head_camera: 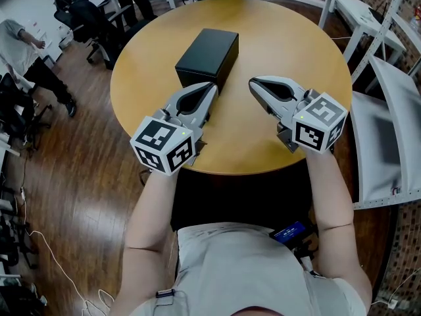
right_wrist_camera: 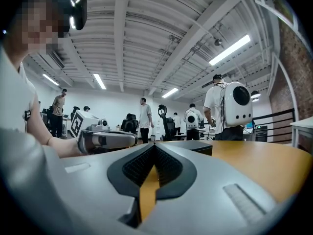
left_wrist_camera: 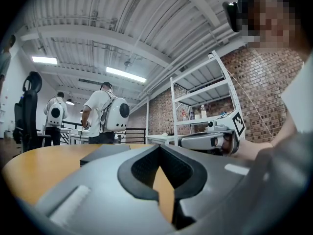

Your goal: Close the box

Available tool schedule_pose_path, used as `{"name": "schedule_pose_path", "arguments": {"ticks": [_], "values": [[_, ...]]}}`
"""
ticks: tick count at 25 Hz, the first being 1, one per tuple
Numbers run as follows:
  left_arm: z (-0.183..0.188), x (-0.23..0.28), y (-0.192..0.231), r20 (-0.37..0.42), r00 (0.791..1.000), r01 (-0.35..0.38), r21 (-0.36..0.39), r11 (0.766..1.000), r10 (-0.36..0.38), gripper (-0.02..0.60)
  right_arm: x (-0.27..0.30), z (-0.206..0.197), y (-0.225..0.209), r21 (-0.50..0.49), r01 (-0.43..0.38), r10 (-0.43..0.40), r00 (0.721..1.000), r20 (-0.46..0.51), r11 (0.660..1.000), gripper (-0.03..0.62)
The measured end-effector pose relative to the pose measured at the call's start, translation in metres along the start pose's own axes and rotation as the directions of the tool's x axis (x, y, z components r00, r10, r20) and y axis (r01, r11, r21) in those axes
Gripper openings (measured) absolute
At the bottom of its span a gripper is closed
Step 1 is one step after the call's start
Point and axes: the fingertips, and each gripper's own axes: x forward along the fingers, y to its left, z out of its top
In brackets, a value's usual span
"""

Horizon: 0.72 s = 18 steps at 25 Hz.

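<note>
Pointing level across the near part of the round wooden surface [head_camera: 296, 51], the left gripper [head_camera: 211, 87] and right gripper [head_camera: 254, 83] both have their jaws pressed together, holding nothing. The black box [head_camera: 209, 52] sits mid-surface just beyond the left tips, its lid apparently down. Any remaining gap probably wants even downward pressure, with one gripper bracing a side against sliding.

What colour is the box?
Black. The box shows best in the head view.

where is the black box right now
In the head view the black box sits near the middle of the round wooden table, just beyond the tip of the left gripper and up-left of the right gripper.
</note>
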Motion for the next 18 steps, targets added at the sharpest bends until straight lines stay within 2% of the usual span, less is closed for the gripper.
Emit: {"name": "schedule_pose_path", "arguments": {"ticks": [18], "values": [[-0.003, 0.0001, -0.0008, -0.007, 1.0, -0.003, -0.001, 1.0, 0.003, 0.0, 0.0011, -0.0015, 0.0009, 0.005, -0.009, 0.009, 1.0, 0.003, 1.0, 0.0]]}}
